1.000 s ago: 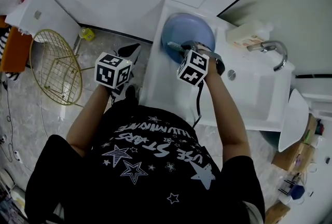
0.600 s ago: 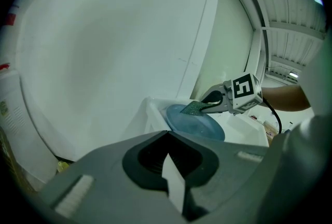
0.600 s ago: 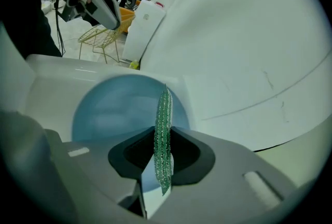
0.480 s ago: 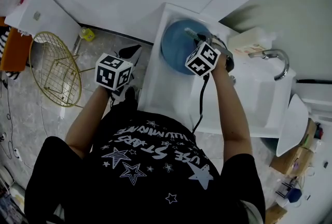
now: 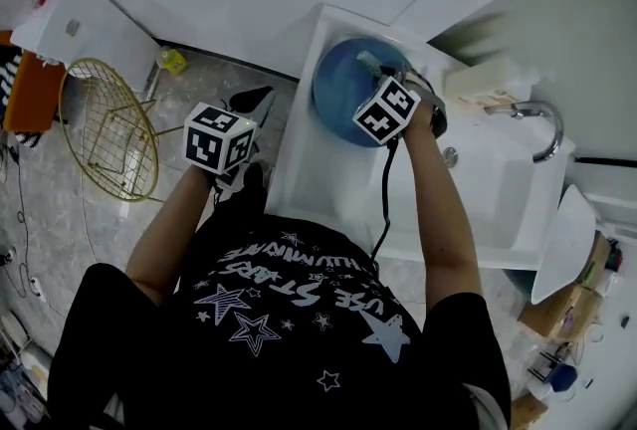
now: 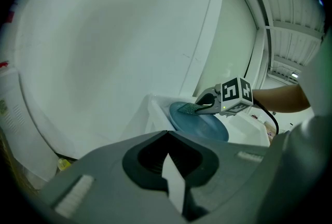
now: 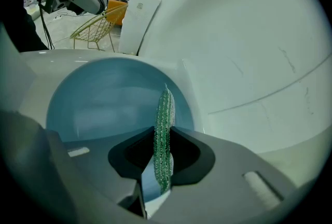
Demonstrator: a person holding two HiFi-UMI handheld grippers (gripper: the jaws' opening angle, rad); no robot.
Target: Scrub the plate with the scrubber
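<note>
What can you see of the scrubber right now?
The scrubber is a thin, flat green pad with a coarse, glittery mesh surface. It shows edge-on, clamped between the jaws of the right gripper, its rounded tip sticking out past them over the blue plate. From the left gripper view its free end appears to lie on the plate's upper part.

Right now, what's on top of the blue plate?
Only the green scrubber, clamped in the right gripper, shows over the plate. The gripper covers the plate's near part.
</note>
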